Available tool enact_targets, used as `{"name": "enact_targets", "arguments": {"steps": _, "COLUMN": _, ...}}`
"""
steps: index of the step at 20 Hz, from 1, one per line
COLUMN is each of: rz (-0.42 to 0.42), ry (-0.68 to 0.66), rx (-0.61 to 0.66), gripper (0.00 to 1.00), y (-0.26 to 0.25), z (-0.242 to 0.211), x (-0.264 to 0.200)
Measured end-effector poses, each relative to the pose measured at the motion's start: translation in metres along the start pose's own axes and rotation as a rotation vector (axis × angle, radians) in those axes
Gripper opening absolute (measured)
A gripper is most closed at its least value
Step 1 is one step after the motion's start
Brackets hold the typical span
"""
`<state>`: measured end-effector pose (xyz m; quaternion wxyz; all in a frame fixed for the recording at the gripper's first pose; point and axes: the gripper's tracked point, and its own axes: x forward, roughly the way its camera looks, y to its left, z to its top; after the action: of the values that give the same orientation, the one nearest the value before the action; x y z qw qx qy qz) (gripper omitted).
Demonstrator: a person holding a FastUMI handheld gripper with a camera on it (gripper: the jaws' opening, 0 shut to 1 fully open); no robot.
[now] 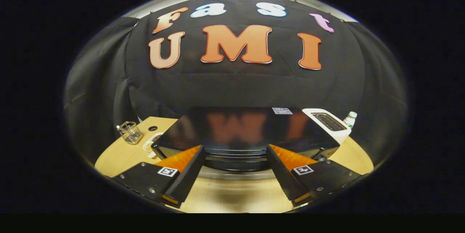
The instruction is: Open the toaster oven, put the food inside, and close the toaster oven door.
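Observation:
The black toaster oven (pixel 250 127) stands on the wooden table just ahead of me, and I look down on its glossy top. Its door faces me and looks closed, with a silvery handle bar (pixel 236 173) running across between my fingers. My gripper (pixel 235 148) is open, one finger on each side of the door's middle, pressing on nothing. A white plate (pixel 148 146) peeks out at the oven's left corner; what lies on it is mostly hidden.
A clear glass holder (pixel 130 132) stands on the table (pixel 120 156) to the far left. At the oven's right side sit a white slot toaster (pixel 328 122) and, behind it, a small bottle (pixel 350 119). Bare wood lies below my fingers.

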<state>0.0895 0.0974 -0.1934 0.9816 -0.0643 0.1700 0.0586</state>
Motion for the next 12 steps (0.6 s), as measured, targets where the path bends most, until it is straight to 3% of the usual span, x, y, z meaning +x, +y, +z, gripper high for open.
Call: {"name": "enact_targets", "arguments": {"steps": 12, "rz": -0.022, "ry": 0.047, "rx": -0.025, "gripper": 0.99, "y": -0.002, "z": -0.039, "x": -0.051}}
